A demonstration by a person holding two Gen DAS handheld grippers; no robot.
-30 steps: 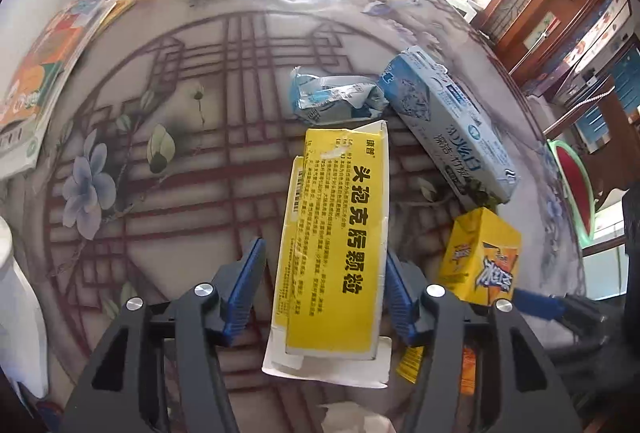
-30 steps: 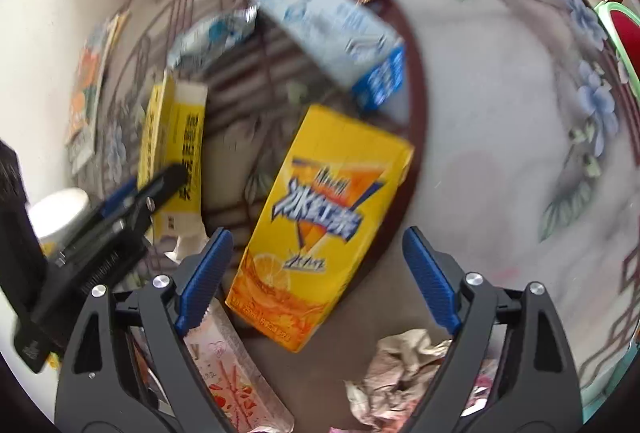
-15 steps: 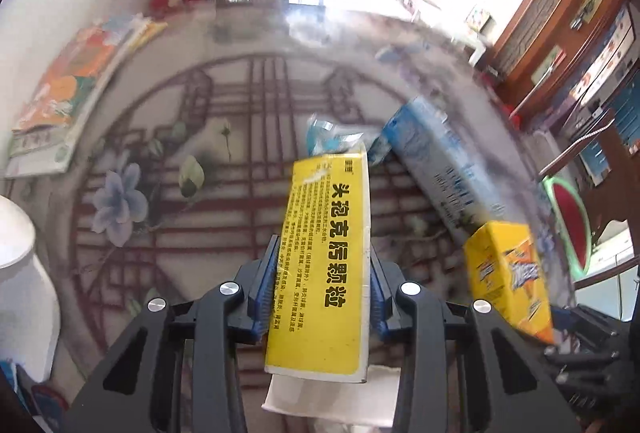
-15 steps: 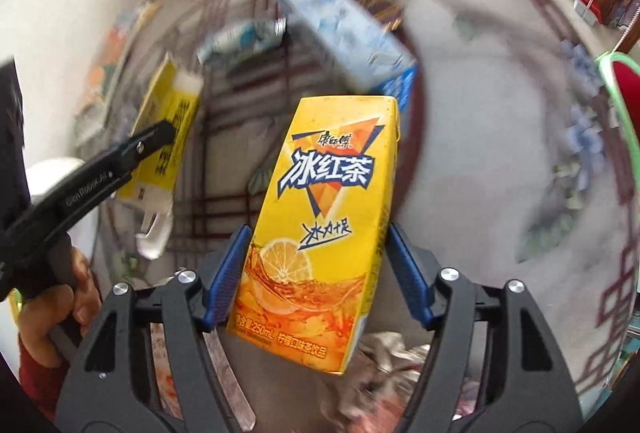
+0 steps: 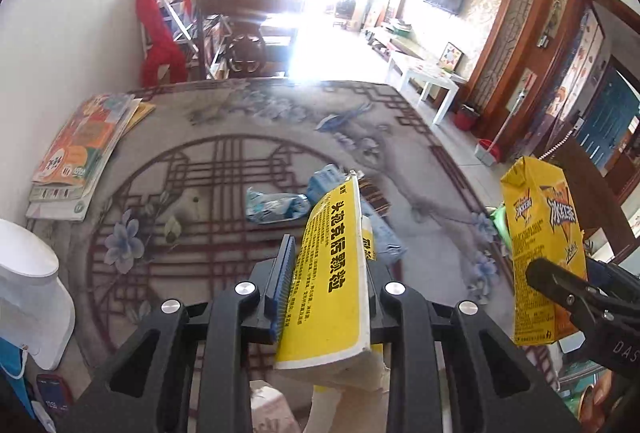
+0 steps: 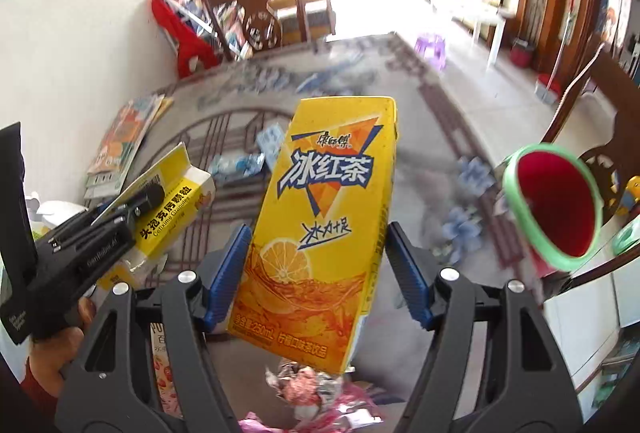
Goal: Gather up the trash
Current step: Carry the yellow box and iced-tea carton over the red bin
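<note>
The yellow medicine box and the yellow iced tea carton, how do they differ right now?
The medicine box is flat and thin, with a white edge and plain black lettering; the iced tea carton is a thicker drink carton with an orange slice and blue-outlined lettering. The medicine box sits in the left gripper, whose jaws are closing on it; the iced tea carton is gripped in the right gripper. Both are yellow and held above the table.

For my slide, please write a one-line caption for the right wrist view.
Right gripper holds a yellow tea carton above the patterned table, left gripper closing on a yellow box.
</note>
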